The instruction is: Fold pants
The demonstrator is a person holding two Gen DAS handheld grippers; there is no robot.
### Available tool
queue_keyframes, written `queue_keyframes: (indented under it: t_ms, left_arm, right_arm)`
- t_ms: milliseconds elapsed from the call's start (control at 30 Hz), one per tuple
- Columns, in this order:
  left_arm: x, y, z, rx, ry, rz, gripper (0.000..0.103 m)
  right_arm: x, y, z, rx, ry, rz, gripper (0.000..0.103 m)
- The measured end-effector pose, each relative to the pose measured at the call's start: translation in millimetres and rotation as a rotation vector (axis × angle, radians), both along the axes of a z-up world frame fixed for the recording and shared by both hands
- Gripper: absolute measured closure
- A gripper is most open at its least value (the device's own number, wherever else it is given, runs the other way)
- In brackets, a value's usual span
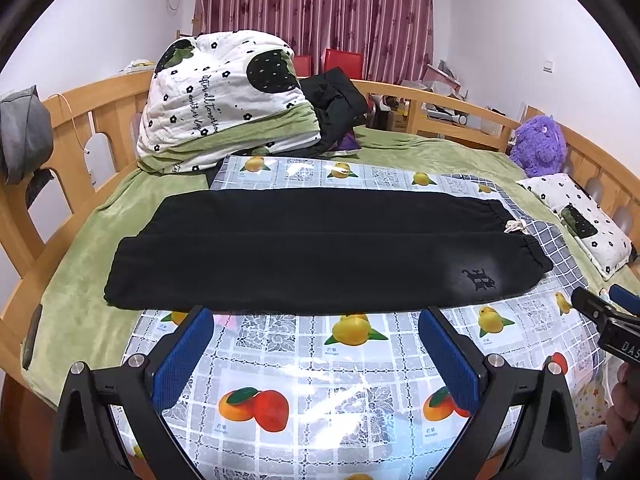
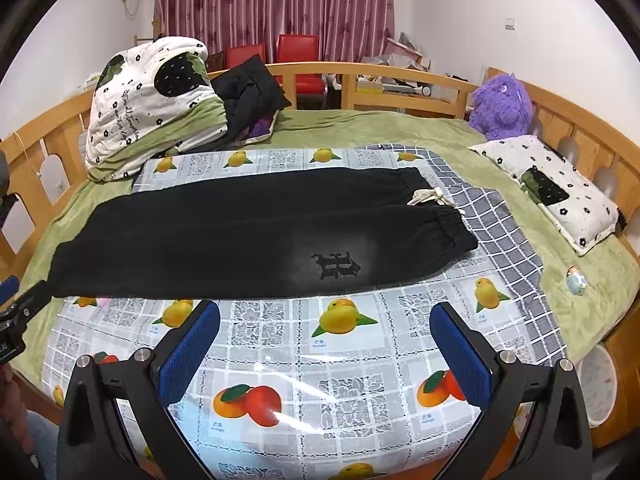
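- The pants (image 1: 320, 248) lie flat across the middle of the left wrist frame, black, both legs side by side, waistband toward the right, cuffs toward the left.
- They rest on a fruit-print cloth (image 1: 320, 364) spread over the bed (image 1: 92, 236); the cuff end runs off the cloth onto the green blanket.
- A black logo (image 2: 336, 266) shows on the near leg, close to the waistband, just below centre in the right wrist frame.
- A pale drawstring (image 2: 430, 197) lies knotted at the waistband, right of centre.
- The left gripper (image 1: 314, 354) sits at the bottom of its frame, blue pads spread wide, nothing between them, above the cloth and short of the pants' near edge.
- The right gripper (image 2: 324, 350) sits likewise at the bottom of its frame, released and empty, its fingertips just short of the pants.
- Each gripper shows in the other's view: the right one at the right edge of the left frame, the left one at the left edge of the right frame.
- A folded quilt (image 1: 224, 96) sits in the upper left, with a dark garment (image 1: 336, 108) heaped just beside it.
- A purple plush (image 2: 500, 106) sits upper right against the wooden rail, a pillow (image 2: 556, 188) near it.
- A small toy (image 2: 576, 280) lies on the blanket at the right.
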State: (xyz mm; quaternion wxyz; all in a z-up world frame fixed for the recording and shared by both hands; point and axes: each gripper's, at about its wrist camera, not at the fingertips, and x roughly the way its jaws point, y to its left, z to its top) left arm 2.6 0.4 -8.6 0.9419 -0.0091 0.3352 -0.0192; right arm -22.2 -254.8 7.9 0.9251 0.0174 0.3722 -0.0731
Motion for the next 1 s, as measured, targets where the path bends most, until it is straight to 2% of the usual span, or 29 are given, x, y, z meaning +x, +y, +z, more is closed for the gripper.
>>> queue_keyframes:
  t_ms: [167,400,500,567,633,700,767,900,1000]
  left_arm:
    - [12,-2,-6,0.038,0.024,0.032,0.0]
    - [37,16,7,0.0,0.018,0.004,0.0]
    - [49,30,8,0.007,0.005,0.042,0.0]
    - [59,42,7,-0.003,0.005,0.067,0.0]
    - [68,51,0,0.001,0.01,0.071,0.0]
    - [80,59,-12,0.025,0.028,0.07,0.0]
    - [90,68,-27,0.05,0.046,0.083,0.0]
    - [102,88,-60,0.009,0.098,0.08,0.003]
    - [111,102,-91,-0.002,0.166,0.092,0.003]
  right_arm:
    - [2,-2,3,0.055,-0.034,0.028,0.0]
    - [22,-10,21,0.098,-0.094,0.043,0.0]
    - [36,-21,24,0.155,-0.126,0.056,0.0]
    - [51,-29,21,0.189,-0.114,0.064,0.0]
    - [69,-36,12,0.189,-0.089,0.067,0.0]
    - [84,-42,0,0.146,-0.066,0.043,0.0]
    - [102,-50,-20,0.131,-0.004,0.047,0.0]
    - [121,-68,-61,0.131,0.08,0.039,0.001]
    - [126,-76,-94,0.085,0.113,0.042,0.002]
